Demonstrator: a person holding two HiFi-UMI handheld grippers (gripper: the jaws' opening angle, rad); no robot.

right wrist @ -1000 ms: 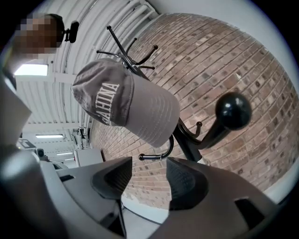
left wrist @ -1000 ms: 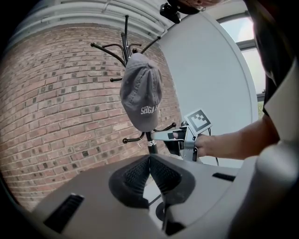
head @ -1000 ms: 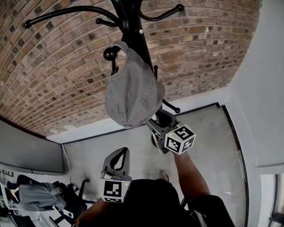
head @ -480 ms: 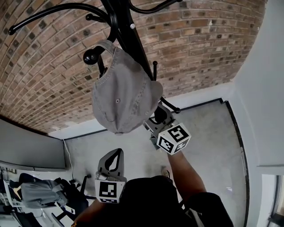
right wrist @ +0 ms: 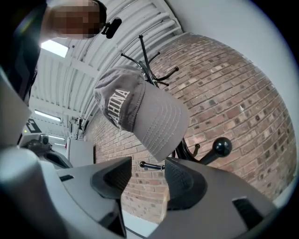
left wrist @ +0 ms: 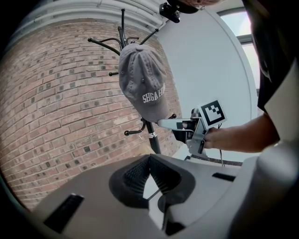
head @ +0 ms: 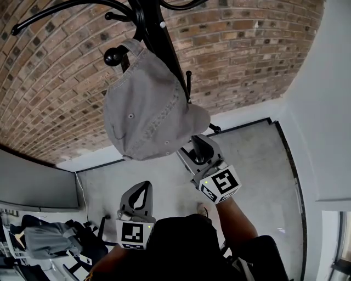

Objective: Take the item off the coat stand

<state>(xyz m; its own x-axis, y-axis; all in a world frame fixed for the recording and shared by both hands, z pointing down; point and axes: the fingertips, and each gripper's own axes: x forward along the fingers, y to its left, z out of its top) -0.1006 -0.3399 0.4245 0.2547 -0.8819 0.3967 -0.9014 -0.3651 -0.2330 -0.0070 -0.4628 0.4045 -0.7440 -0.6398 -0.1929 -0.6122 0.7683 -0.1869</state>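
Note:
A grey cap (head: 145, 118) hangs from a knobbed hook of the black coat stand (head: 159, 33). Its white lettering shows in the left gripper view (left wrist: 142, 88) and in the right gripper view (right wrist: 149, 114). My right gripper (head: 196, 144) is raised just under the cap's brim. Its jaws stand wide apart (right wrist: 147, 168), and the brim's tip hangs over the gap without touching the pads. My left gripper (head: 147, 186) is held lower, away from the cap. Its jaws are shut (left wrist: 149, 158) on nothing.
A curved brick wall (head: 66, 82) stands behind the stand and a white wall (head: 323, 110) at the right. More black hooks (head: 55, 13) reach out above and below the cap. A chair with grey cloth (head: 44, 241) stands on the grey floor at the lower left.
The cap has swung and tilted, so its brim now sticks out right, above the right gripper. The right gripper has shifted slightly lower under the brim. The left gripper has hardly moved.

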